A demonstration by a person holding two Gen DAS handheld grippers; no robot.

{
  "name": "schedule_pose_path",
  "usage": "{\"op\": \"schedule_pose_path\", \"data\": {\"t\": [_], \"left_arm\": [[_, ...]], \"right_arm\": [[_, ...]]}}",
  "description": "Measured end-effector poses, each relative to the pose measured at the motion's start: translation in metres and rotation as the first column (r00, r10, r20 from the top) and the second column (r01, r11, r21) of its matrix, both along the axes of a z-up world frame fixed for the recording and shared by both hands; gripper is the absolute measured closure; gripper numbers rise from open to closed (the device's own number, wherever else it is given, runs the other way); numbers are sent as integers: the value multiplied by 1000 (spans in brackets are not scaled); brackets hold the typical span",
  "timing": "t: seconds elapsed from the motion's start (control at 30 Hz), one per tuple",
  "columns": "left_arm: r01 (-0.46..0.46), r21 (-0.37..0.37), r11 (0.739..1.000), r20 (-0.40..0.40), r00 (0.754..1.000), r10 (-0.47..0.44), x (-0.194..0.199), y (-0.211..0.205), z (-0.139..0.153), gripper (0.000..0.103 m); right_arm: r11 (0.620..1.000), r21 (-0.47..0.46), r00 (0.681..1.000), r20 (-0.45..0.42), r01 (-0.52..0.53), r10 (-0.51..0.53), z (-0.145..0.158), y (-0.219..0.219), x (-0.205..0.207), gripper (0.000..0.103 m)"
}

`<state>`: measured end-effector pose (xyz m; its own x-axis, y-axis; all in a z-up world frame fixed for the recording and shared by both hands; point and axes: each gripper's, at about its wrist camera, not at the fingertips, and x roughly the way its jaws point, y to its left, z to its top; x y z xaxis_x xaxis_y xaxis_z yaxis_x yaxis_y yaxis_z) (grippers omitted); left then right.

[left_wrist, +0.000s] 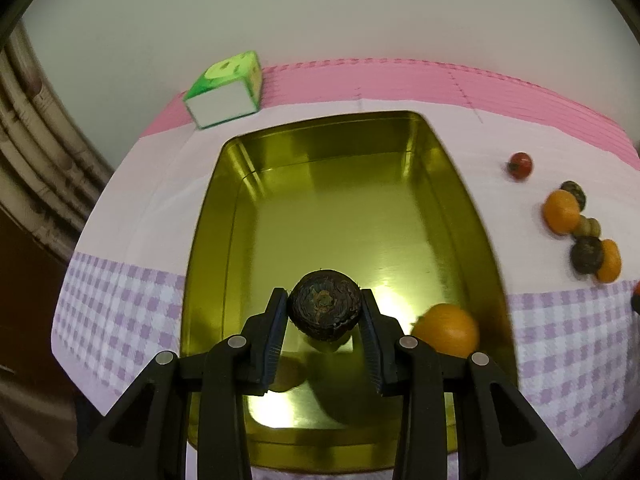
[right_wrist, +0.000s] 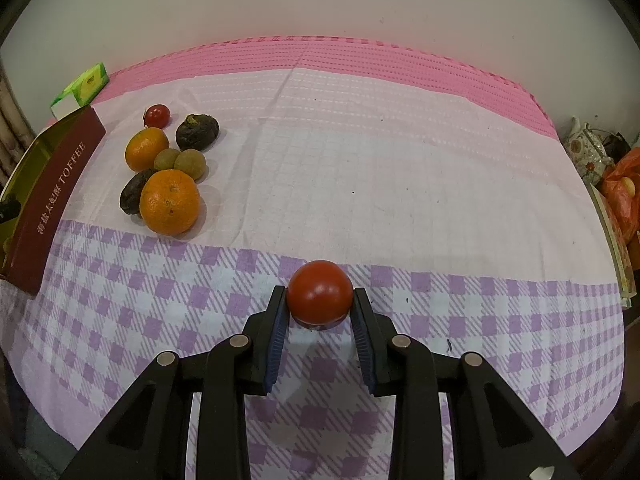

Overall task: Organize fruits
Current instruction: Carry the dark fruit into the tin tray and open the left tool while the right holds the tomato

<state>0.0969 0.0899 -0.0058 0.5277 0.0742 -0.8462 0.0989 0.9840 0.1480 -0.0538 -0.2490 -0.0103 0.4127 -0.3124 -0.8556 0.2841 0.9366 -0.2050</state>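
My left gripper (left_wrist: 325, 312) is shut on a dark brown wrinkled fruit (left_wrist: 325, 308) and holds it above the near end of a gold tin tray (left_wrist: 460, 184). One orange (left_wrist: 448, 330) lies in the tray at the near right. My right gripper (right_wrist: 320, 300) is shut on a red tomato (right_wrist: 320, 290) just over the checked cloth. A cluster of fruit lies on the cloth to the right of the tray: two oranges (right_wrist: 170, 202), two dark fruits (right_wrist: 197, 132), two small brownish-green ones (right_wrist: 190, 165) and a small red tomato (right_wrist: 157, 116).
A green and white carton (left_wrist: 224, 90) stands behind the tray at the table's back left. The tray's dark red outer wall reads TOFFEE (right_wrist: 56, 196). A teapot (right_wrist: 586, 152) and an orange bag (right_wrist: 620, 196) sit off the table's right edge. A wall backs the table.
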Motion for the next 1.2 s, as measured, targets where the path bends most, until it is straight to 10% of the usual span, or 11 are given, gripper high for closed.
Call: {"op": "schedule_pose_path", "data": {"t": [1.2], "left_arm": [[-10,-17,1000,-50,999,9,10,15,-26,59]], "right_arm": [[999,-7,999,28,-37,37,28,27,10,74]]}}
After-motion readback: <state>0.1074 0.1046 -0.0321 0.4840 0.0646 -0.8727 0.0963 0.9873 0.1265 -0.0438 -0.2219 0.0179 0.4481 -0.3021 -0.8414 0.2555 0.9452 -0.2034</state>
